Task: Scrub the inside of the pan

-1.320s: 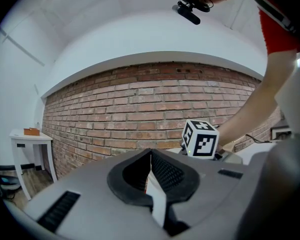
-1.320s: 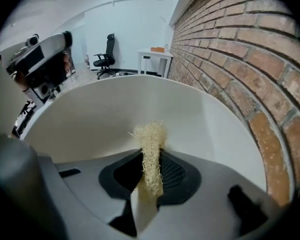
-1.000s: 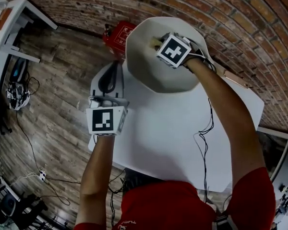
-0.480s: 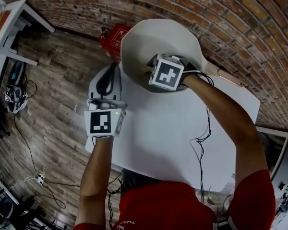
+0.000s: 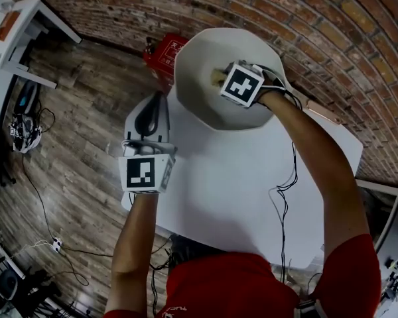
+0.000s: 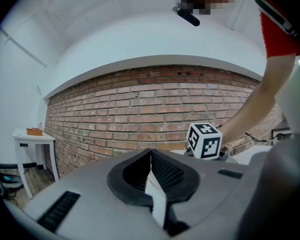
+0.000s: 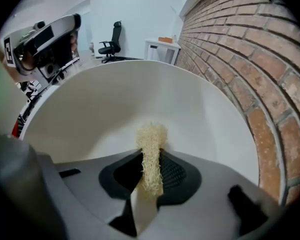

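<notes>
Brick-walled room, white table (image 5: pixel 219 184): right gripper (image 5: pixel 220 78) clamps scrubber (image 7: pixel 151 151), tip toward pan (image 5: pixel 199 85) inner wall, upper centre; left gripper (image 5: pixel 147 141) clenched empty, lower left, farther.

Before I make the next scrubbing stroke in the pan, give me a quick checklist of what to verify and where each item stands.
1. Is the scrubber clamped in the right claw? Ok, the jaws are shut on it.
2. Is the scrubber inside the pan? Ok, its tip points at the inner wall.
3. Is the scrubber pressing on that wall? Cannot tell.
4. Is the left claw steadying the pan? Not ok. Its jaws are together on nothing, beside the pan's rim.
5. Is the pan resting flat on the table? Cannot tell, because its base is hidden.
</notes>
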Available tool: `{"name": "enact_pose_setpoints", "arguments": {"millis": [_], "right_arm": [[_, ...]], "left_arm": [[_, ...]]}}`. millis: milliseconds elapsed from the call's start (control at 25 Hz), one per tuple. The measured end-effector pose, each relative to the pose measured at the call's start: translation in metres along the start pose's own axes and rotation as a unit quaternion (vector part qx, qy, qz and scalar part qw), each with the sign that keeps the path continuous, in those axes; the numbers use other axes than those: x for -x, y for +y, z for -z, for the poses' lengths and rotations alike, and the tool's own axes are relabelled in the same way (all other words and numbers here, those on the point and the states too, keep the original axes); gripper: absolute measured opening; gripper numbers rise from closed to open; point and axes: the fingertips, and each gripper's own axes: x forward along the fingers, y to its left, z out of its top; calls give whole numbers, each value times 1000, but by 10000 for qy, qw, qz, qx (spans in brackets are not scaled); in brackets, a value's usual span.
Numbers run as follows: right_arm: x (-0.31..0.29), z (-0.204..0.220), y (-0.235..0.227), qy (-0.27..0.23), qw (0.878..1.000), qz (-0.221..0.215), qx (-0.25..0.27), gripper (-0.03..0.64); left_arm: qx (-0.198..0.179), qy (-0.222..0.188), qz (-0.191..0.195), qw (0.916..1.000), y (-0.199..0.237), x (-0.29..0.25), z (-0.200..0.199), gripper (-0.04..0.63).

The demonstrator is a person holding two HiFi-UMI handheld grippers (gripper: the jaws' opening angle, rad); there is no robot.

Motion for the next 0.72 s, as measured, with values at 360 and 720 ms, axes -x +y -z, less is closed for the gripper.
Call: {"name": "enact_pose_setpoints", "arguments": {"millis": [360, 720], "right_arm": [[5, 7, -42, 140, 9972, 735, -47, 87], [44, -10, 24, -314, 9966, -23, 762, 87]], "left_arm": [[21, 7, 4, 10000, -1, 1, 0, 15], [74, -48, 98, 9999, -16, -4, -2, 15]]}}
